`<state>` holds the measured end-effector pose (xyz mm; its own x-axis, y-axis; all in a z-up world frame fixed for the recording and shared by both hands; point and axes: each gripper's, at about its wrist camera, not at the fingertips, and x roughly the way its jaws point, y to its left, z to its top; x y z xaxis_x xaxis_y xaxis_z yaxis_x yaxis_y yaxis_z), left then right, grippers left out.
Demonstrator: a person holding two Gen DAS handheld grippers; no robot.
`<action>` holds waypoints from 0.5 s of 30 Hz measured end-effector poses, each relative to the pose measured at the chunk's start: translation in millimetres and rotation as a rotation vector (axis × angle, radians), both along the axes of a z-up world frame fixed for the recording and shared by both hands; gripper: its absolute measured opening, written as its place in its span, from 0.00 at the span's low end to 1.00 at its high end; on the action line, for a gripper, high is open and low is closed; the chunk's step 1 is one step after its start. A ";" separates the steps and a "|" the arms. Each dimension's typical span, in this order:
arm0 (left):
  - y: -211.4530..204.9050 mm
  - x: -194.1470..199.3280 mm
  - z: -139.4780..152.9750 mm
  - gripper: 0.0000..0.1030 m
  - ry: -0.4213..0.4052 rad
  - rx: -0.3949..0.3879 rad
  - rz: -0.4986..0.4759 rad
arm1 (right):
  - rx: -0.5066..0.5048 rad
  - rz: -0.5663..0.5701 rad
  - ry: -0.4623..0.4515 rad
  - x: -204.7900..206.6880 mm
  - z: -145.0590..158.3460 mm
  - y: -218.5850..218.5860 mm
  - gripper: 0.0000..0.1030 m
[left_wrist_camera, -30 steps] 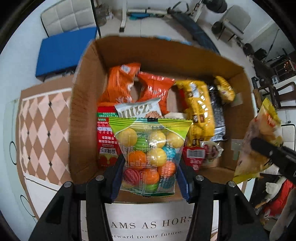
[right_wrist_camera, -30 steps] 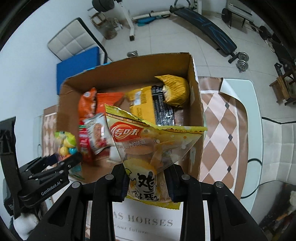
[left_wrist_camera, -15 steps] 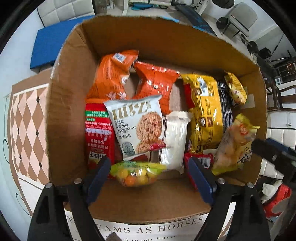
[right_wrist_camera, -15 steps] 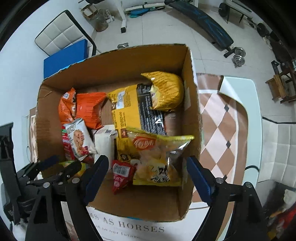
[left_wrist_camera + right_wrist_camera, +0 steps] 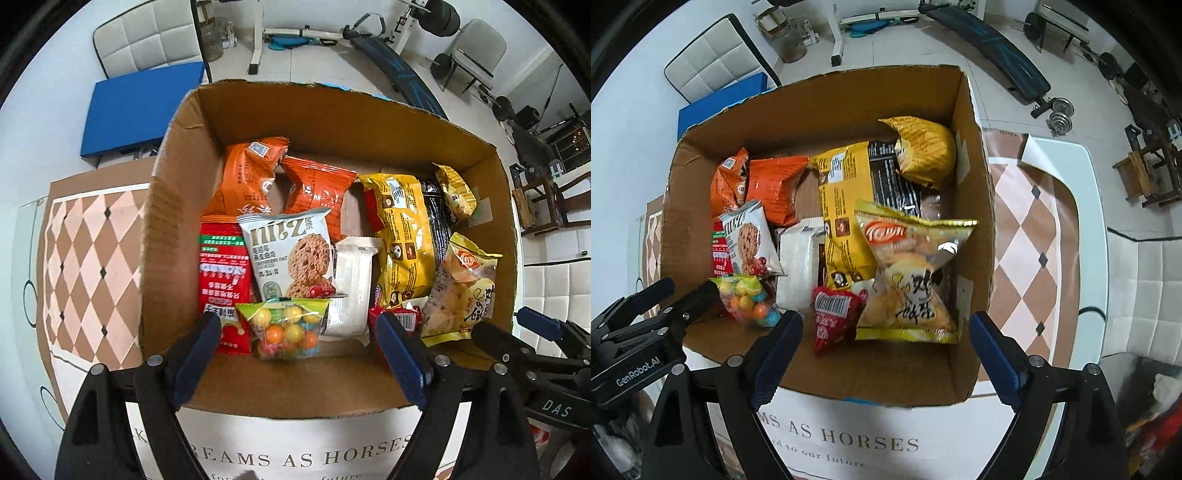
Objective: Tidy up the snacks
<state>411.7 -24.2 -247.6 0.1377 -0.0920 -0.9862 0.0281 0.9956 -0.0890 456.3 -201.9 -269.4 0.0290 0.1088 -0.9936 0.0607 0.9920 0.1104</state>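
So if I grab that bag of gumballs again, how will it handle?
The bag of gumballs looks like thin clear film, so probably floppy and slippery. The round balls inside would likely shift under a squeeze. It leans upright against the cookie packet, so a push may tip it.

Floor: pale tiles (image 5: 886, 48). White padded chair (image 5: 147, 37) stands at the far left, with a blue mat (image 5: 136, 107) just beside it. Weight bench with dark blue pad (image 5: 990, 37) at the far side; dumbbell (image 5: 1060, 114) on the floor near it. Dark wooden chair (image 5: 554, 195) at right. Bench covered by brown-and-pink diamond-pattern cloth (image 5: 85, 266). Lighting even.
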 end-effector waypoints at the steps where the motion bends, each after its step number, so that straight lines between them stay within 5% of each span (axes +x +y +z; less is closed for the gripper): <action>1: -1.3 -1.4 -0.3 0.83 -0.005 0.002 0.002 | -0.005 -0.004 -0.005 -3.4 1.0 0.3 0.91; 15: 5.7 -63.3 48.7 0.83 -0.162 0.030 0.020 | -0.049 -0.009 -0.163 -55.5 52.5 6.1 0.94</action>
